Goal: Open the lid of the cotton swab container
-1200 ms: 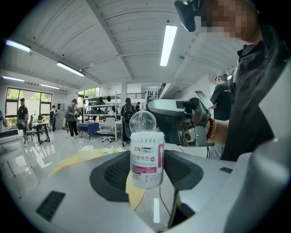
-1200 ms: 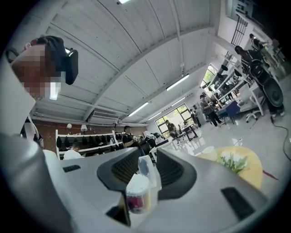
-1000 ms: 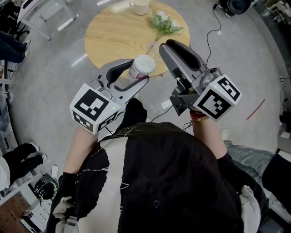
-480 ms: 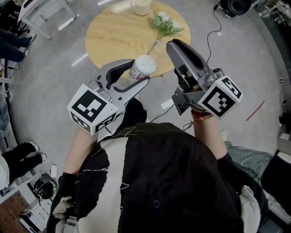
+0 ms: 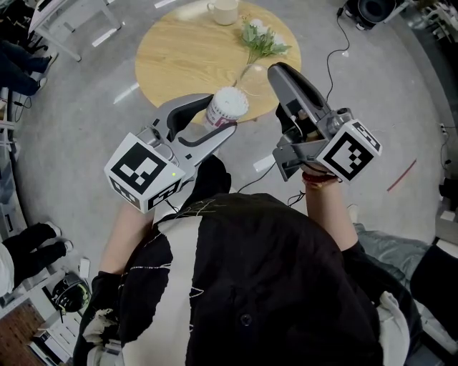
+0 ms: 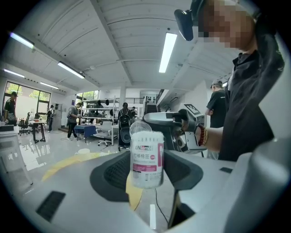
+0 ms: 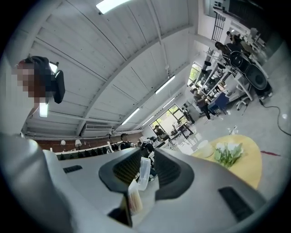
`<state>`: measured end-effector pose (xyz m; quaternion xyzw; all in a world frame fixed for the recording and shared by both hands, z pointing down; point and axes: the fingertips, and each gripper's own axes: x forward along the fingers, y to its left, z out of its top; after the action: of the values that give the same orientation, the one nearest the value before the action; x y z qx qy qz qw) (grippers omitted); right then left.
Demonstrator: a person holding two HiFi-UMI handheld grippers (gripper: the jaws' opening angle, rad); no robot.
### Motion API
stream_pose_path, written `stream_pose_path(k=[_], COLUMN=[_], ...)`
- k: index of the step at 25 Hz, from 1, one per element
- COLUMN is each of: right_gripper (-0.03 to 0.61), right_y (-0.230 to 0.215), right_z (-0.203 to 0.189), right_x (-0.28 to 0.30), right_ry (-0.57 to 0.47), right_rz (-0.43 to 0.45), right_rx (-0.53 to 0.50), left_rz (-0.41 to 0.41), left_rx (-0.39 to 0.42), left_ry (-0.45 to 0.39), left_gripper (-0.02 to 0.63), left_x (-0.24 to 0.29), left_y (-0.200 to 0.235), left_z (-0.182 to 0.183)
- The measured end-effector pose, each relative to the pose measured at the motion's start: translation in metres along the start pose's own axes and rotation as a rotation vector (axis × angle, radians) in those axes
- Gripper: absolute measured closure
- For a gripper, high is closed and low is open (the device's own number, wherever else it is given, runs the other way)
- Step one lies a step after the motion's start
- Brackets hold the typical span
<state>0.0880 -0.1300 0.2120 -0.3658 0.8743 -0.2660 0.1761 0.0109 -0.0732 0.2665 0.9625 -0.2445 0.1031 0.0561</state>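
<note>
A white cotton swab container (image 5: 227, 107) with a pink label (image 6: 147, 158) is upright between the pads of my left gripper (image 5: 220, 113), which is shut on its sides. Its top shows bare white swab heads. My right gripper (image 5: 278, 73) hangs to the container's right, a short way off. In the right gripper view a clear plastic lid (image 7: 144, 172) stands edge-on between that gripper's jaws (image 7: 145, 171). In the left gripper view the lid (image 6: 139, 128) shows behind the container's top. The head view hides the lid behind the right gripper's body.
Below both grippers is a round wooden table (image 5: 186, 50) with a white cup (image 5: 223, 8) at its far edge. On it also lies a bunch of white flowers (image 5: 261, 39) in a glass vase (image 5: 250, 80). Cables run over the grey floor (image 5: 372, 93) at right.
My right gripper has drifted to the right, away from the container. The left gripper and the container have hardly moved.
</note>
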Motion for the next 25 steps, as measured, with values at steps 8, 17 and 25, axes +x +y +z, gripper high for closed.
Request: stream_pose_path(k=[8, 17, 25], right_gripper=[0.477, 0.471, 0.47], right_y=[-0.008, -0.003, 0.012], right_z=[-0.011, -0.023, -0.043], right_x=[0.0, -0.009, -0.011], right_ry=[0.046, 0.058, 0.08], right_rz=[-0.043, -0.038, 0.026], right_rx=[-0.006, 0.027, 0.09], left_rz=[-0.033, -0.025, -0.031], left_rx=[-0.058, -0.033, -0.04], left_ry=[-0.082, -0.094, -0.135], left_gripper=[0.371, 0.371, 0.371], left_x=[-0.005, -0.014, -0.024], left_y=[-0.002, -0.013, -0.022], left_z=[0.019, 0.021, 0.024])
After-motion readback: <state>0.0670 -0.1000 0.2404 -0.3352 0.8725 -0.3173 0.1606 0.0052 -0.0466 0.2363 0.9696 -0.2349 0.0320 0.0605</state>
